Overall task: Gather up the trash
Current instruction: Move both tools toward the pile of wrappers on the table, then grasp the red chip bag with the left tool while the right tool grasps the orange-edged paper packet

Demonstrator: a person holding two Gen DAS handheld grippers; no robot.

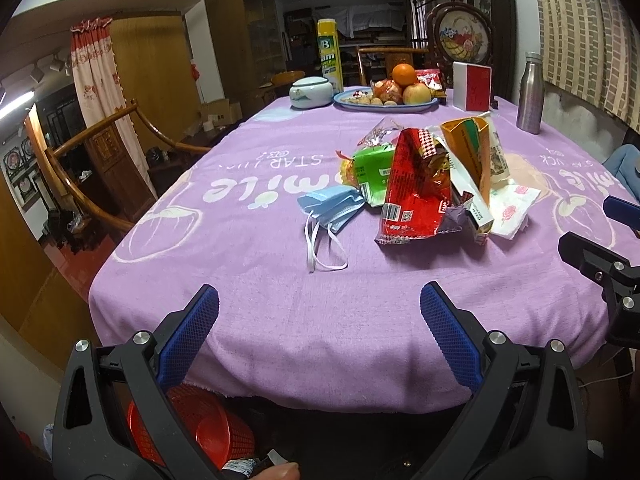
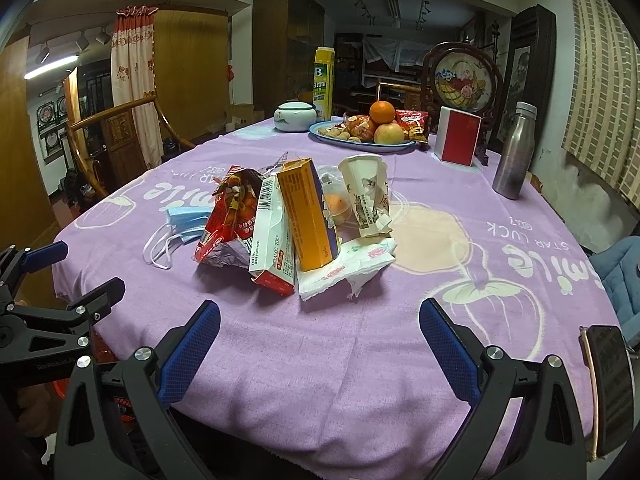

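Counter (image 1: 280, 320): purple cloth; trash pile (image 1: 432, 184) at frame centre; wooden chair upper left. My left hand-held gripper (image 1: 319, 304) and right hand-held gripper (image 2: 319, 312): both wide, empty. Red basket (image 1: 192, 424) lower left, half hidden.

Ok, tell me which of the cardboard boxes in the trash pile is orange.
The orange cardboard box leaning upright mid-pile, directly right of the white-and-red cardboard box, which carries a barcode.

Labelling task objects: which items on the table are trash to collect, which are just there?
Trash: blue face mask, red snack wrapper, white medicine box, orange box, paper cup, tissue.

Not trash: fruit plate, steel bottle, spray can, ceramic jar.
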